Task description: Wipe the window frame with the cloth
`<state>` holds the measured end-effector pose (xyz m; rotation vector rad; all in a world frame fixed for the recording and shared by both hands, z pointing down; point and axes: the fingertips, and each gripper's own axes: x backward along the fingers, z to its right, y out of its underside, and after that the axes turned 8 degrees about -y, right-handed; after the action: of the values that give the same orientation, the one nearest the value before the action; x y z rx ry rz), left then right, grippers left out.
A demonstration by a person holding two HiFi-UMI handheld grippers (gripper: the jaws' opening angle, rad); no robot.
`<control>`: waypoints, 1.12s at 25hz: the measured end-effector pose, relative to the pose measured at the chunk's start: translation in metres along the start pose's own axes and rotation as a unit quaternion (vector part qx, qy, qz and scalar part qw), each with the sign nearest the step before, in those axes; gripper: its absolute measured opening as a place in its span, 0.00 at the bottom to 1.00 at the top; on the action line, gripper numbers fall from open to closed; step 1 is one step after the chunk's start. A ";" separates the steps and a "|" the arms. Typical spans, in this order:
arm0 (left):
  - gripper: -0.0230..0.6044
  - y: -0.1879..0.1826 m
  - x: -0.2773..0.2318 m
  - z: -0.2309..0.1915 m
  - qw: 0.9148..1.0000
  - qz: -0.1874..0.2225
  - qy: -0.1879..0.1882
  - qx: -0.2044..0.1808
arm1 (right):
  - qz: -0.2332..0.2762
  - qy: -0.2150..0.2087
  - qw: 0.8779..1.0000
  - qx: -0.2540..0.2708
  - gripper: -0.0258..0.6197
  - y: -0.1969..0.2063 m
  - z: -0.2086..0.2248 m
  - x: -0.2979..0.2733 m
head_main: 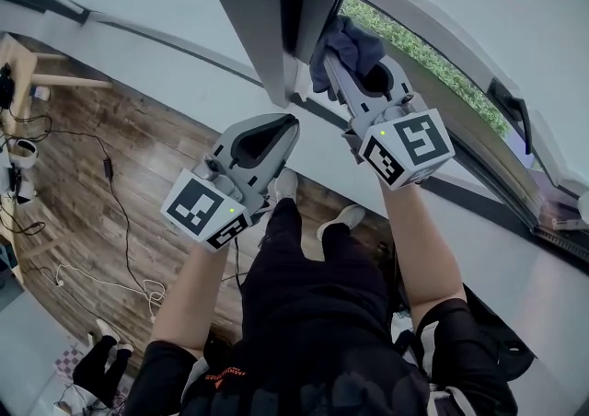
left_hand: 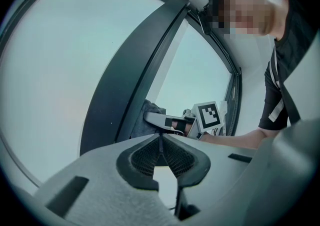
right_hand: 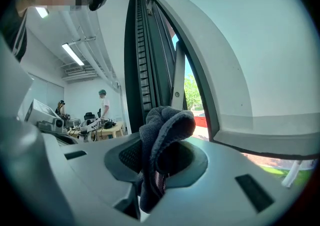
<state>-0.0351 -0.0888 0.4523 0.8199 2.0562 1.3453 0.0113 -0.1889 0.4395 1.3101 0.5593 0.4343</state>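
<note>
This is a lab or workshop room, not a home. Strip lights (right_hand: 73,54) and bare pipes (right_hand: 89,34) run along a white ceiling. A person (right_hand: 103,104) stands by tables (right_hand: 107,130) crowded with gear. Loose cables (head_main: 118,212) trail over the plank floor (head_main: 156,152) near a wooden desk (head_main: 28,63) at the room's edge. A tall dark window frame (head_main: 267,28) opens on a hedge (head_main: 414,46).
</note>
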 end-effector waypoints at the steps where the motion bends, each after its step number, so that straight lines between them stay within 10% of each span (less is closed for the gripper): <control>1: 0.09 0.000 -0.001 0.001 1.000 -0.001 0.000 0.000 | -0.002 0.001 1.000 -0.002 0.16 0.002 0.001 0.000; 12: 0.09 -0.025 0.002 0.008 1.000 0.009 0.007 -0.019 | -0.013 0.014 1.000 -0.007 0.16 -0.006 0.004 0.012; 28: 0.09 -0.131 0.000 0.053 0.992 0.085 0.048 -0.078 | 0.086 0.018 0.992 0.091 0.16 -0.190 -0.009 0.053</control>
<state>-0.0227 -0.0984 0.3120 0.8941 1.9580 1.6448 0.0450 -0.1902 0.2447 1.5351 0.5275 0.5612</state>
